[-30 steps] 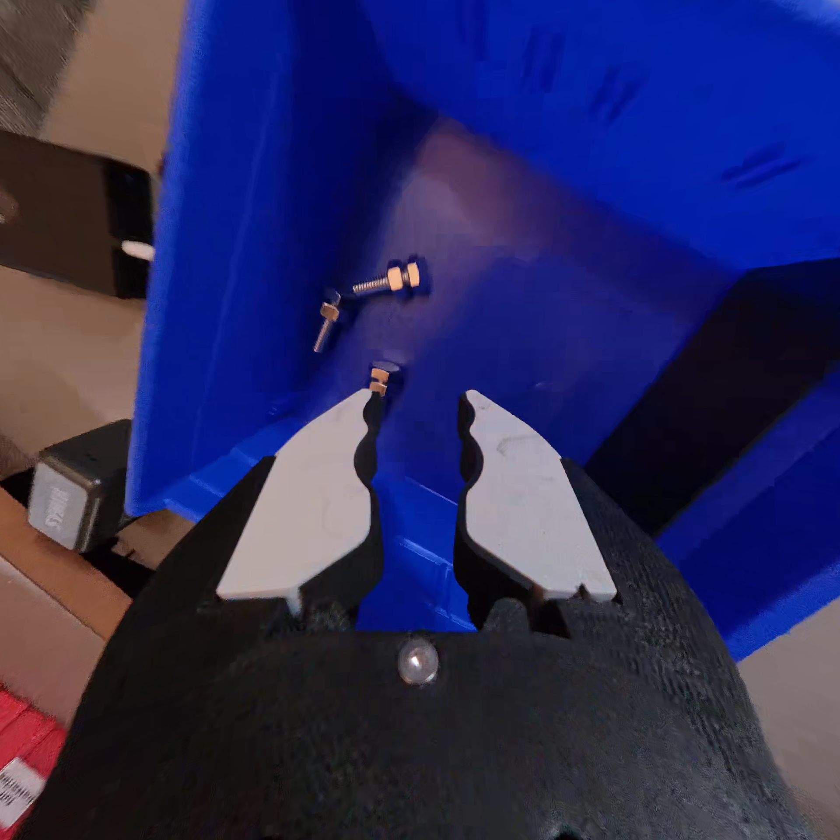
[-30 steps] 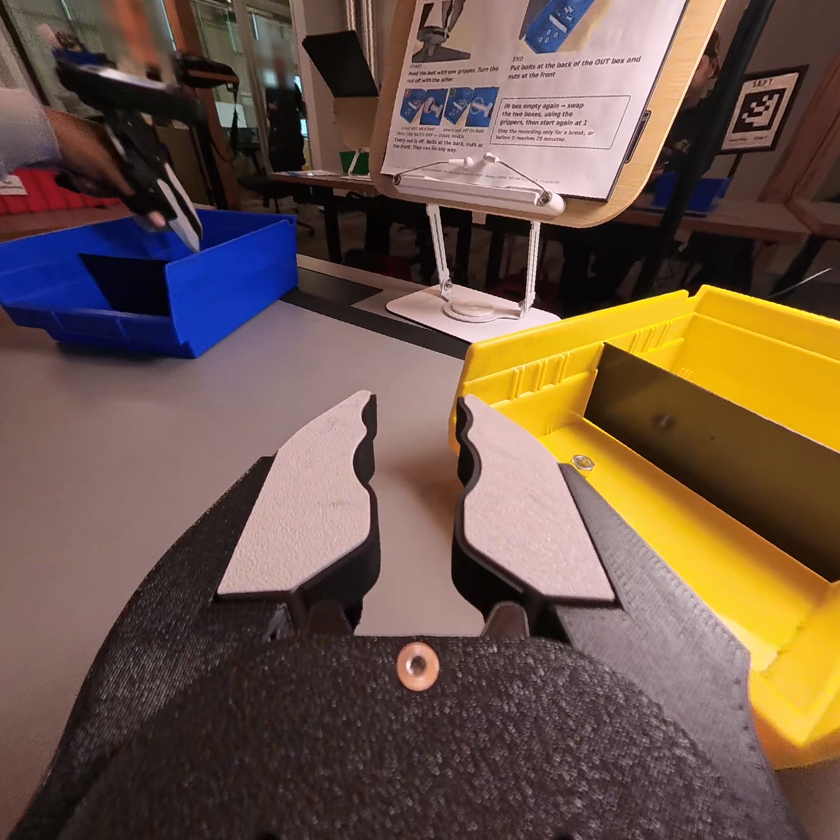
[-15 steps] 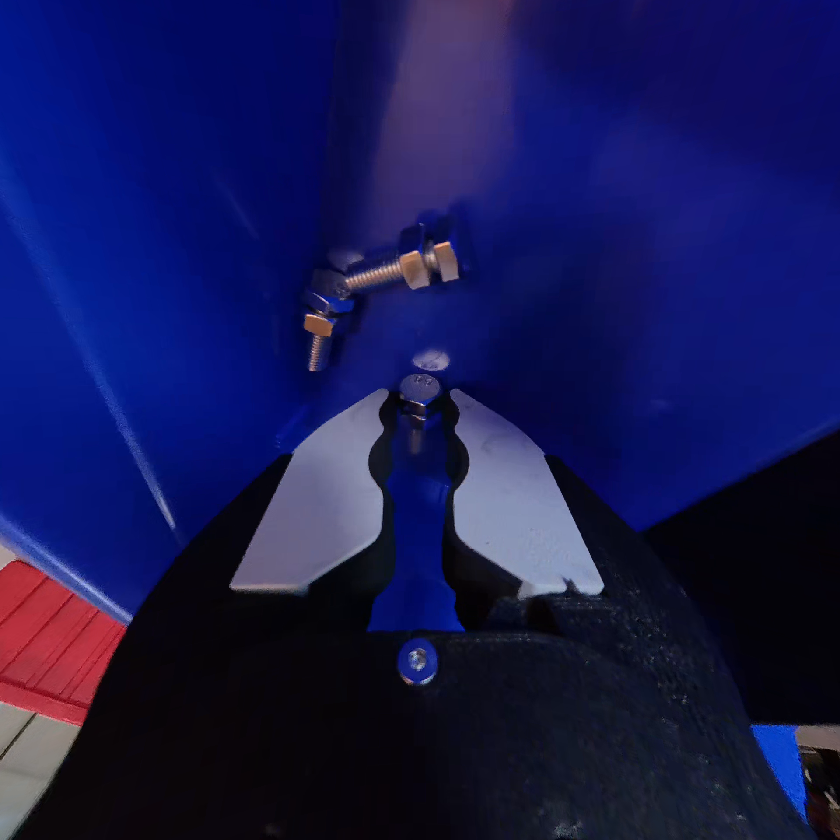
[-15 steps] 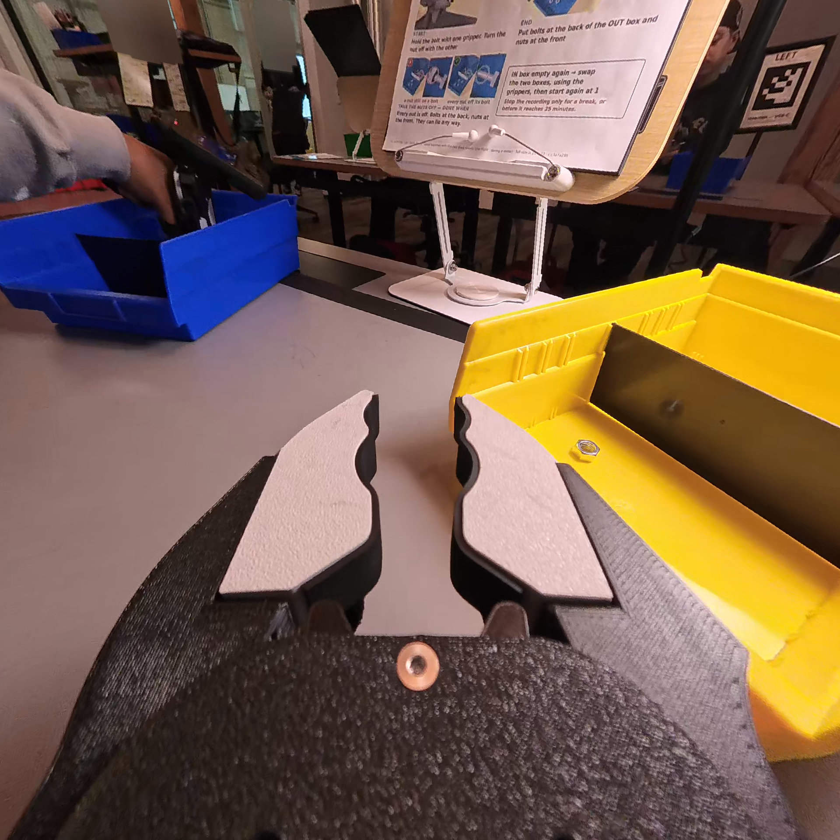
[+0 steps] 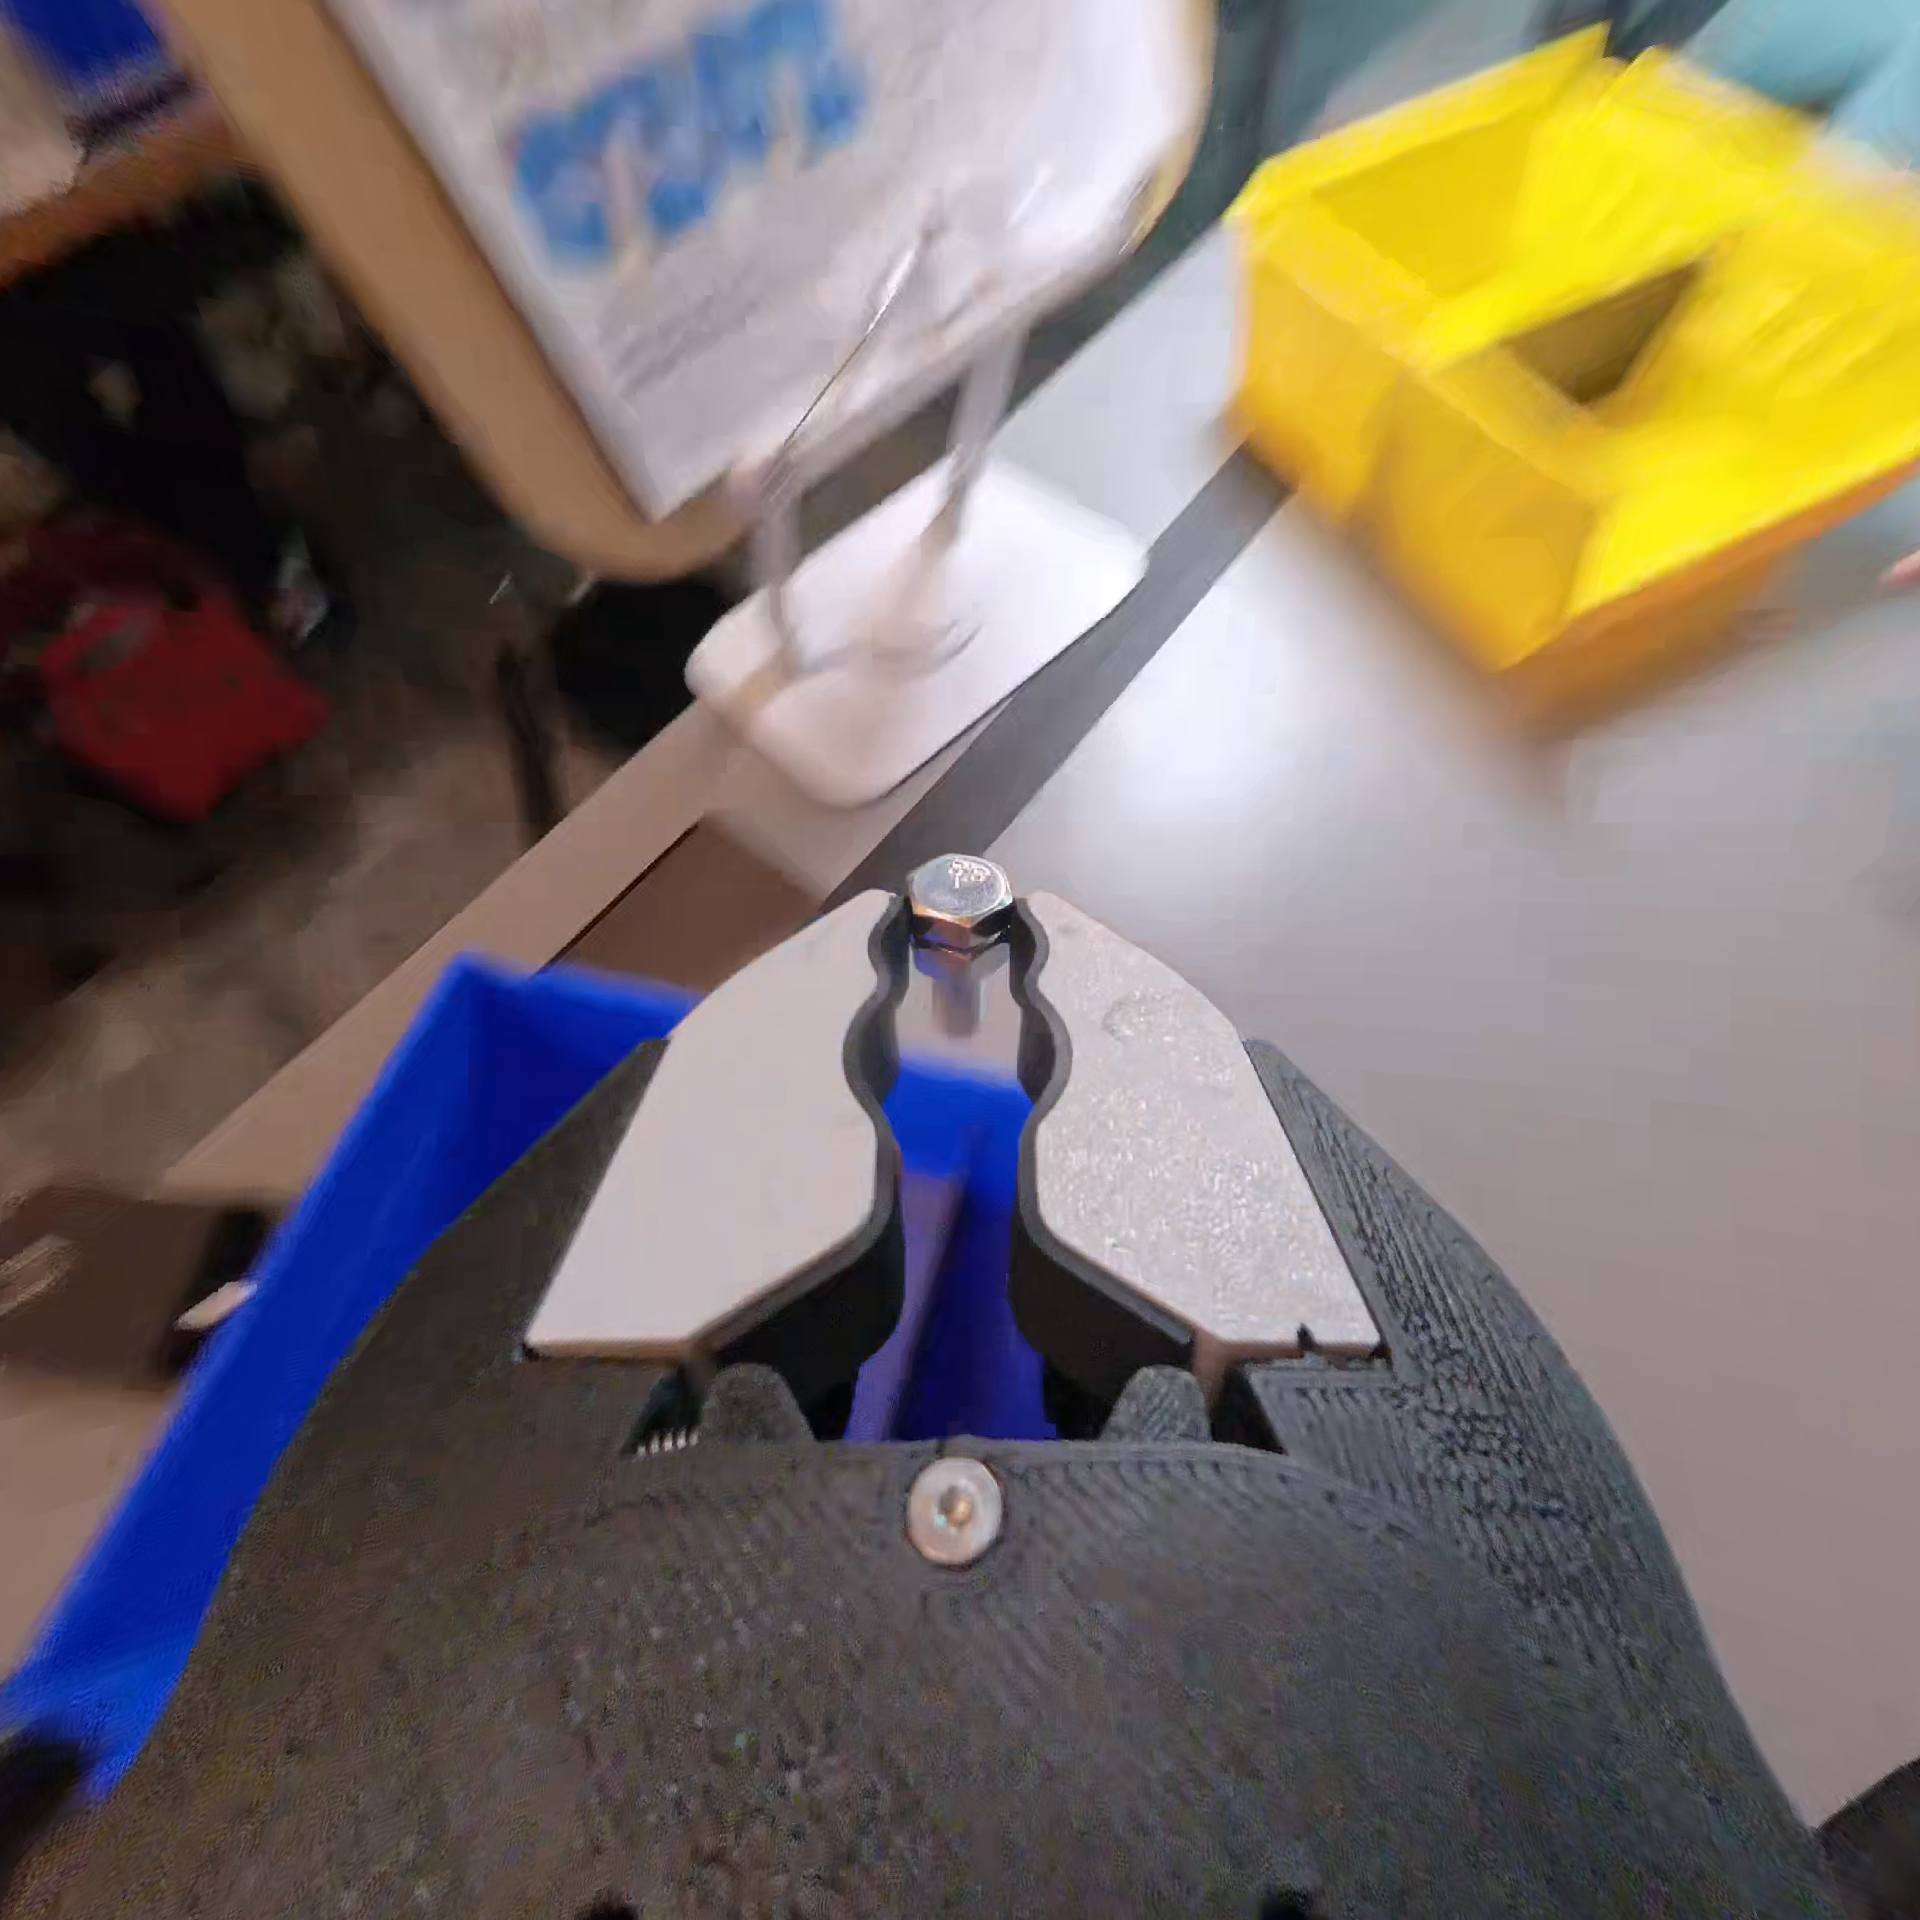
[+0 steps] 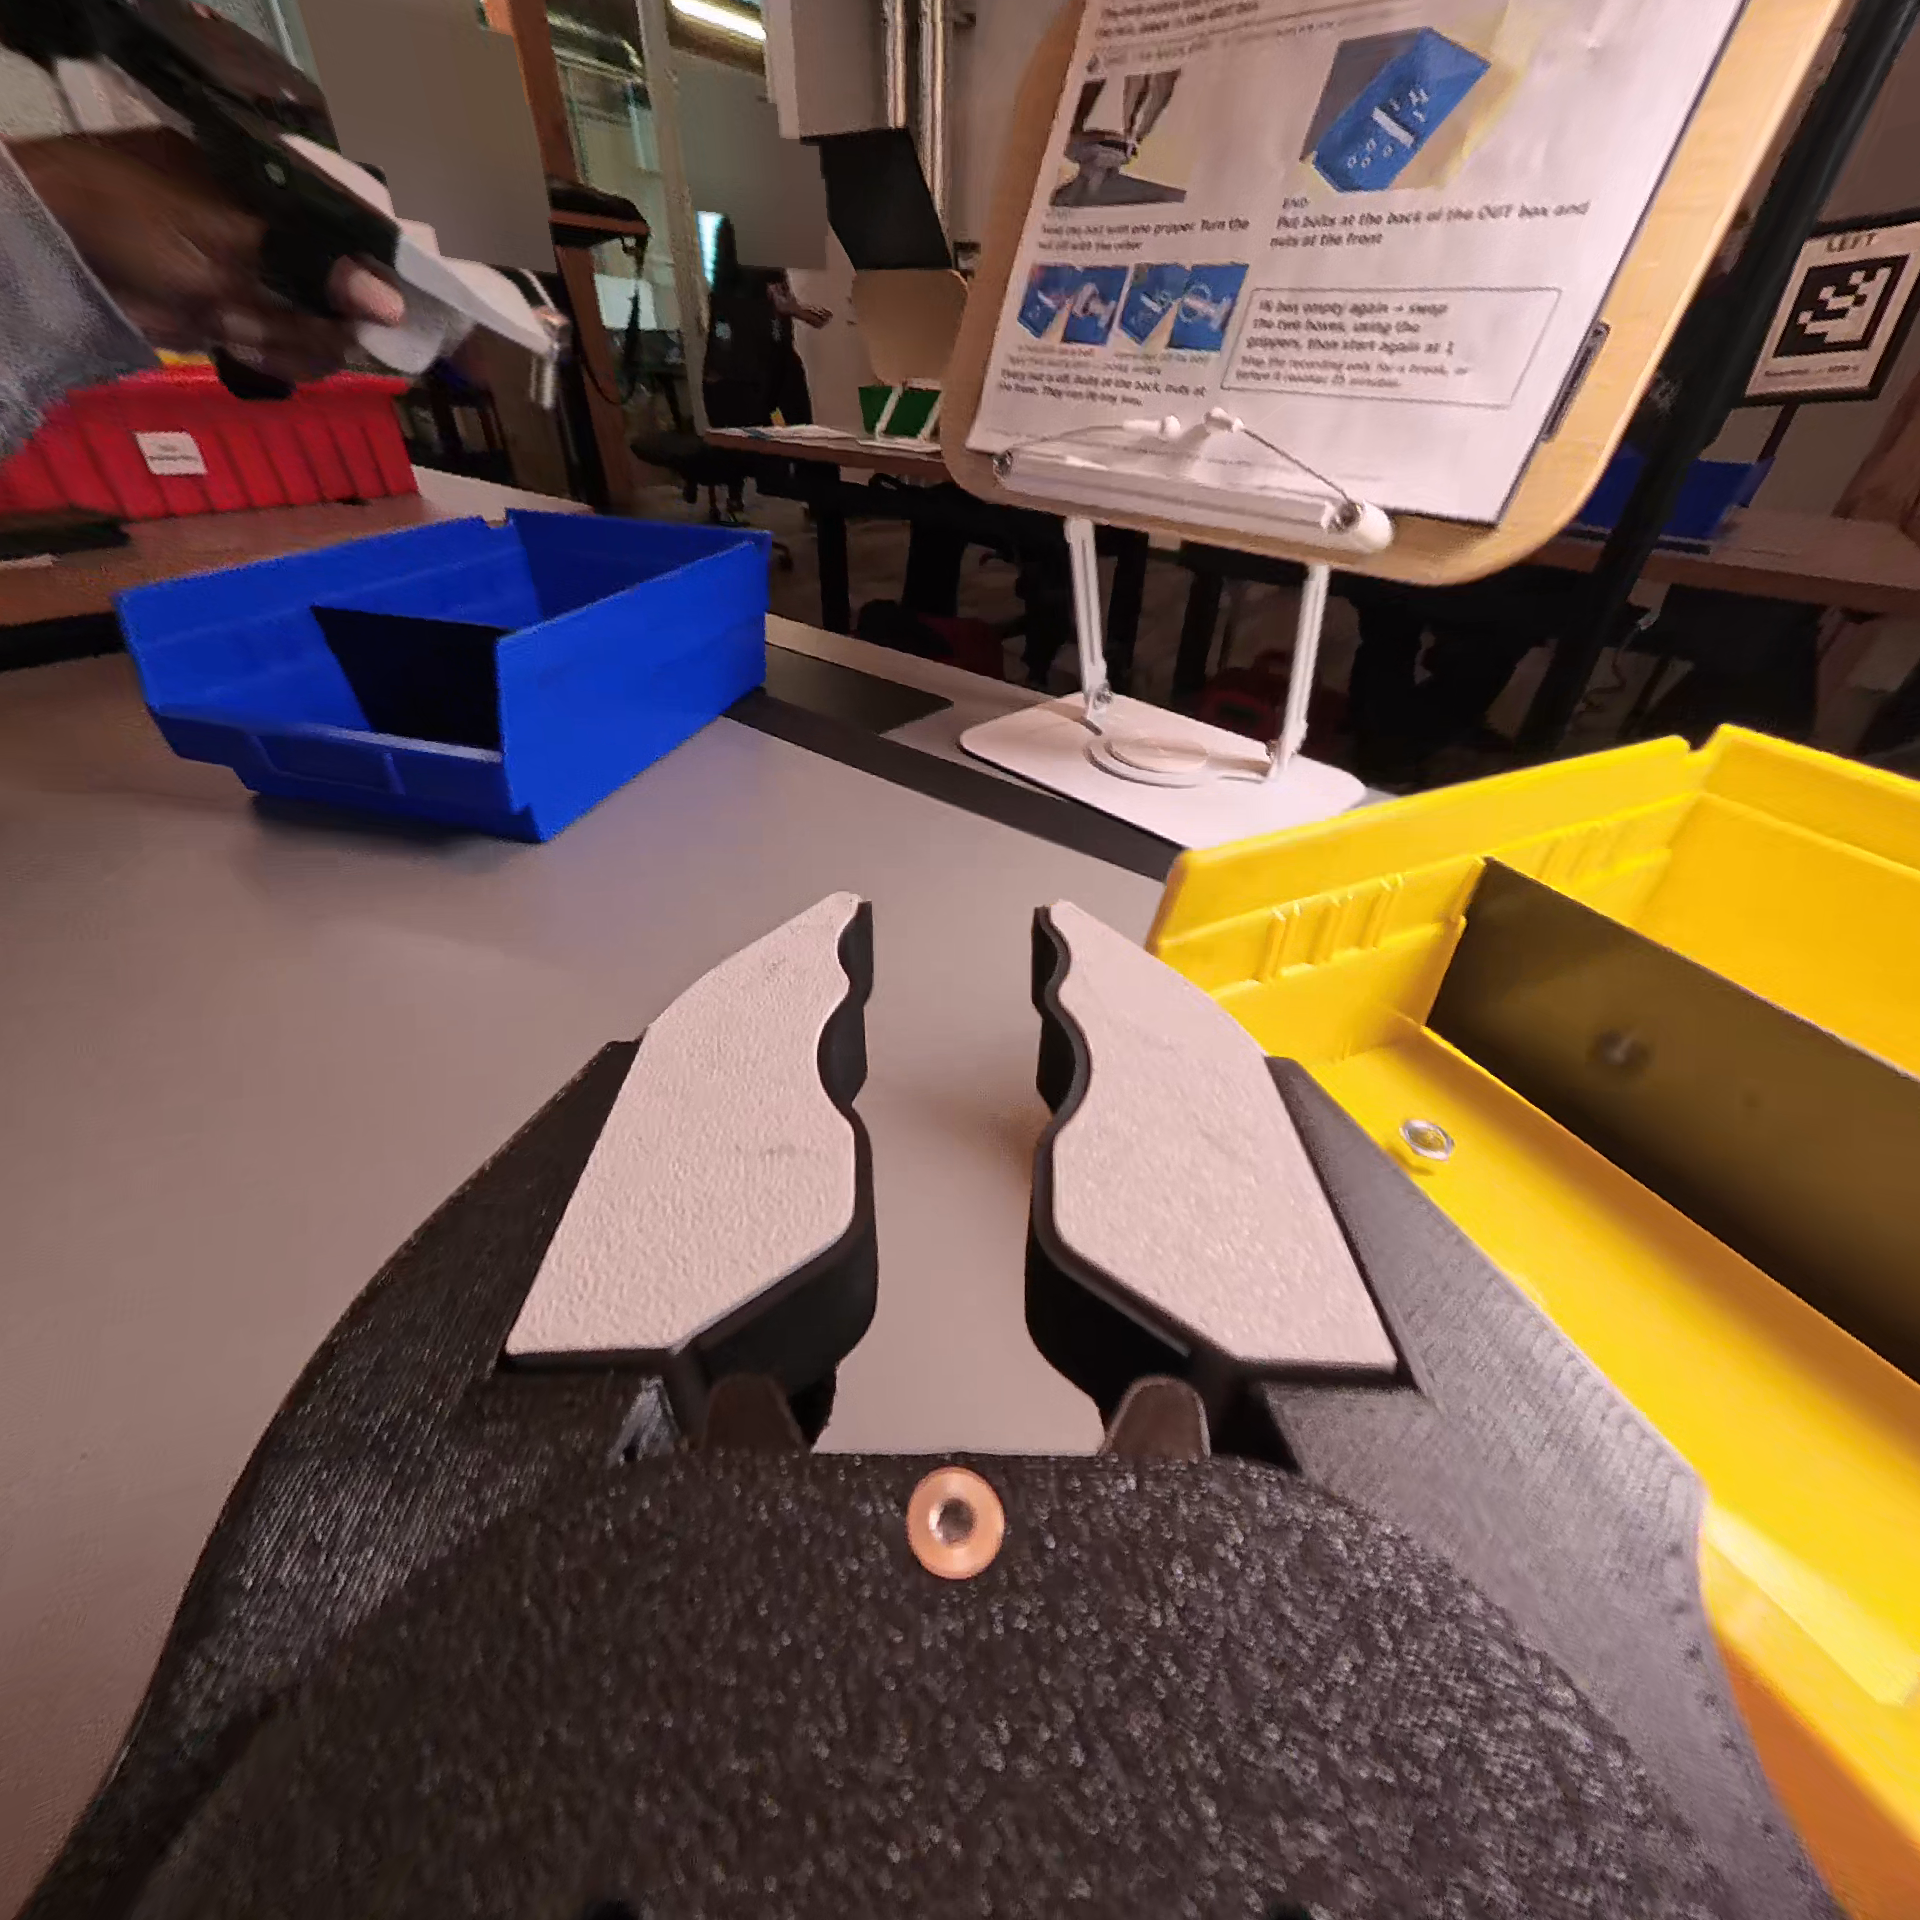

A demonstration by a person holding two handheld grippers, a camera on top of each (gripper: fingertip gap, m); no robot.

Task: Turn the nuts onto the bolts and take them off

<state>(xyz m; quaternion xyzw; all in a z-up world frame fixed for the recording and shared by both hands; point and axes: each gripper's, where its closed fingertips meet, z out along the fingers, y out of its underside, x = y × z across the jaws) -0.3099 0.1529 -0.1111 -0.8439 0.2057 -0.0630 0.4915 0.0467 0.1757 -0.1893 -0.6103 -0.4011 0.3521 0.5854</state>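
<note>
My left gripper [image 5: 958, 920] is shut on a silver bolt with a nut on it [image 5: 958, 894]. Its hex head points away from the camera, and it is held above the blue bin [image 5: 343, 1195]. The right wrist view shows that gripper [image 6: 520, 322] in a hand, high above the blue bin [image 6: 582, 665]. My right gripper [image 6: 951, 956] is open and empty, low over the grey table [image 6: 312, 987], just left of the yellow bin [image 6: 1299, 914]. One loose nut [image 6: 1425, 1138] lies in the yellow bin's front compartment.
A clipboard with an instruction sheet [image 6: 1330, 260] stands on a white stand [image 6: 1153, 758] at the table's far edge, between the bins. A black divider [image 6: 1683, 1091] crosses the yellow bin. A red crate [image 6: 208, 447] sits behind the blue bin. Some 35 cm of space lies between my two pairs of fingers.
My left gripper closed on a bolt in the blue bin and lifted it out, swinging to face the table and yellow bin. My right gripper stayed open, almost still.
</note>
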